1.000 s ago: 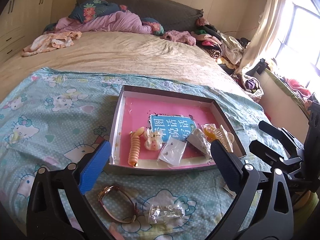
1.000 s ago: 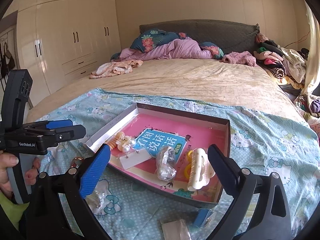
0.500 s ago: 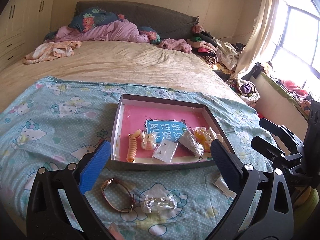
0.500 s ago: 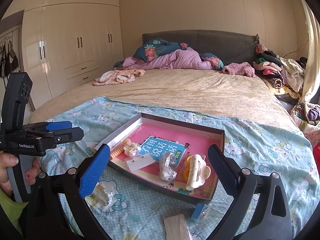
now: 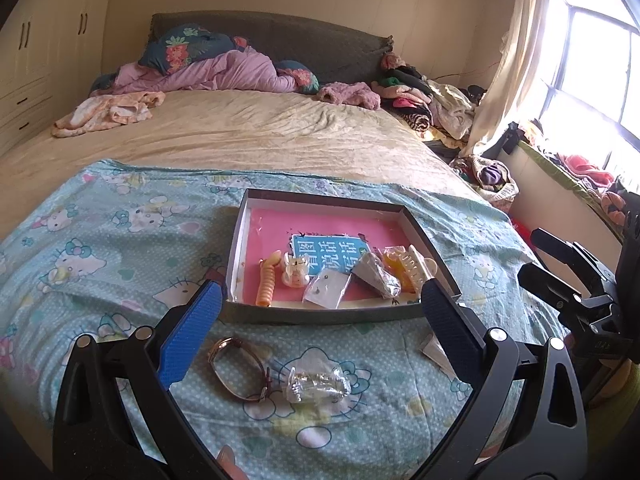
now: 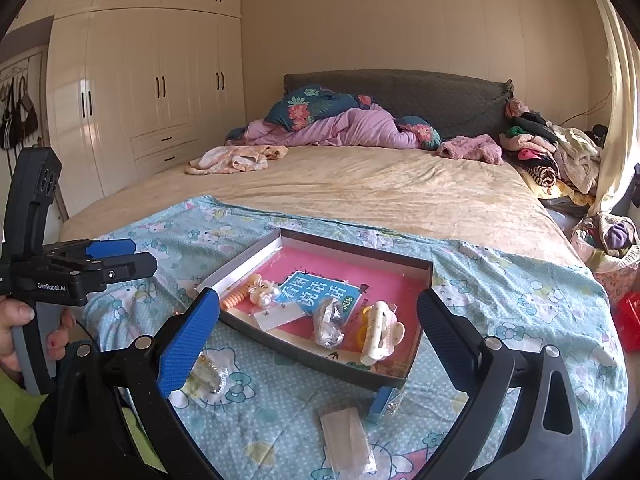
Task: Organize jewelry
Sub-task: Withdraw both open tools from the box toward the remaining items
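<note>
On the printed cotton sheet (image 5: 100,248), a shallow rectangular cardboard box (image 5: 320,314); both tongs (image 5: 320,340) (image 6: 318,336) spread, empty.

Shallow cardboard box (image 5: 320,315) with matt dark walls, glossy pink lining, printed cotton sheet (image 5: 100,264) was soft and matt, crinkled clear plastic bag (image 5: 318,380), shiny metal watch (image 5: 236,364), ribbed blue gripper pads (image 5: 192,332).

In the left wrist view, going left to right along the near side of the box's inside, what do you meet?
Orange spiral hair tie → pearly hair clip → flat clear packet → silvery crumpled bag → cream claw clip, all inside the box.
</note>
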`<action>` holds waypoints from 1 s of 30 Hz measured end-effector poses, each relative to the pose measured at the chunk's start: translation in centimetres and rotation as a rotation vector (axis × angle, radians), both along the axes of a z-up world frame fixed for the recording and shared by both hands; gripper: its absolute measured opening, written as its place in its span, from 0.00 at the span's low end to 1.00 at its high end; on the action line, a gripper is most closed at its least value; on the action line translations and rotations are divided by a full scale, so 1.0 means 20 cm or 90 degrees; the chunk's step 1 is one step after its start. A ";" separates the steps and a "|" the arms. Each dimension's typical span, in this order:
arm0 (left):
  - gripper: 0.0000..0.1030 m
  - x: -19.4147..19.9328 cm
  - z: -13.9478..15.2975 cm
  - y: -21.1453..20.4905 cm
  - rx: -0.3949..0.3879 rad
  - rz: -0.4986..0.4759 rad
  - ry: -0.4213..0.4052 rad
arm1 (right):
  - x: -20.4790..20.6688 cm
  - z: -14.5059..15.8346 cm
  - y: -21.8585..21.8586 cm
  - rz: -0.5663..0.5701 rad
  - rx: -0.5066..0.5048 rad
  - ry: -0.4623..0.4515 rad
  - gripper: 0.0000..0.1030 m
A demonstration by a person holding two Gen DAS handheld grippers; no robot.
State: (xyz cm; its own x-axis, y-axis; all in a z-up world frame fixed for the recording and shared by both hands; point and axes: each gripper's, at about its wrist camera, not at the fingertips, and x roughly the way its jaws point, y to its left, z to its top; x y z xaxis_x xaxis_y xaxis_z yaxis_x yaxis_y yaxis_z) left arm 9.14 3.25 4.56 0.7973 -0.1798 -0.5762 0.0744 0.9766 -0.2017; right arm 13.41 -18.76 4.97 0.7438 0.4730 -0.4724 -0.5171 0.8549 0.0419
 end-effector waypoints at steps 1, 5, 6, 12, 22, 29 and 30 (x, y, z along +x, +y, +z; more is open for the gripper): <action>0.91 -0.01 0.00 -0.01 0.003 0.000 0.001 | -0.01 0.00 -0.01 -0.001 -0.001 0.000 0.95; 0.91 -0.03 -0.02 -0.02 0.012 -0.004 0.005 | -0.03 -0.01 -0.03 -0.003 -0.001 0.003 0.95; 0.91 -0.04 -0.03 -0.03 0.014 -0.005 0.006 | -0.04 -0.01 -0.03 -0.003 -0.003 0.005 0.95; 0.91 -0.07 -0.06 -0.06 0.031 -0.008 0.016 | -0.07 -0.05 -0.05 -0.003 -0.009 0.018 0.95; 0.91 -0.09 -0.19 -0.06 0.052 -0.004 0.056 | -0.09 -0.16 -0.07 -0.006 -0.023 0.059 0.95; 0.91 -0.10 -0.29 -0.06 0.057 -0.003 0.092 | -0.08 -0.27 -0.10 -0.009 -0.034 0.097 0.95; 0.91 -0.10 -0.30 -0.05 0.057 -0.002 0.098 | -0.08 -0.29 -0.10 -0.010 -0.035 0.101 0.95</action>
State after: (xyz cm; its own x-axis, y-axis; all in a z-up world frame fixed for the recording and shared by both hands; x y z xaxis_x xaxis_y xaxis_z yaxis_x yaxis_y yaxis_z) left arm 7.21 2.19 -1.48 0.6973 -0.1245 -0.7059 0.0530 0.9911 -0.1225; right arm 11.79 -20.71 -0.83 0.6647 0.4316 -0.6098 -0.4941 0.8662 0.0745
